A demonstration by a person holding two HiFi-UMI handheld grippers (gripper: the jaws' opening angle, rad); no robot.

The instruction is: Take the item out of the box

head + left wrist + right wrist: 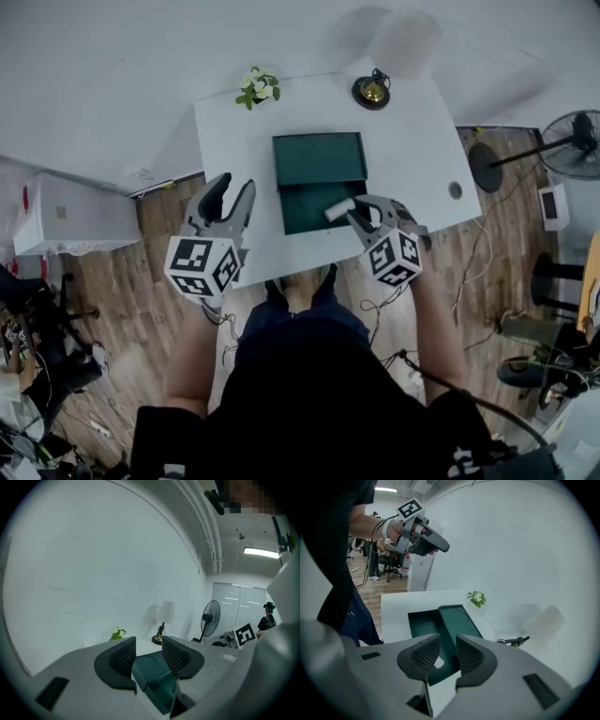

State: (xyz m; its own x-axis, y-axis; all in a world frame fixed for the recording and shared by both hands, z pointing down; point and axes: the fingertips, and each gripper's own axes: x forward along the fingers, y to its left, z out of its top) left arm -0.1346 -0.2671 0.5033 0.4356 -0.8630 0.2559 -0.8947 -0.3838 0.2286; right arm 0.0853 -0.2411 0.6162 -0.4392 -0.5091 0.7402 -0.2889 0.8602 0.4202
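Head view puts a white cabinet (56, 216) on the wood floor at far left, beside the white table (234, 141). The left gripper (232, 187) hangs over the table's left front edge, well apart from the box, its fingers spread with nothing between them. In its own view only the distant box shows through the gap. A small plant (257, 87) sits at the table's far edge. At the middle lies the green box (319, 159), open, with the lid laid back flat on the far side and the tray nearer the person. The item (339, 210), a short white piece, lies at the tray's right front corner. Just to its right is the right gripper (372, 211), its near finger touching or nearly touching the item's end. In the right gripper view the fingers stand slightly apart and clamp nothing. The left finger partly hides the item, which shows low in the gap. A brass-footed lamp (373, 89) stands at the far right of the table, and a fan (572, 141) stands on the floor beyond the right edge.
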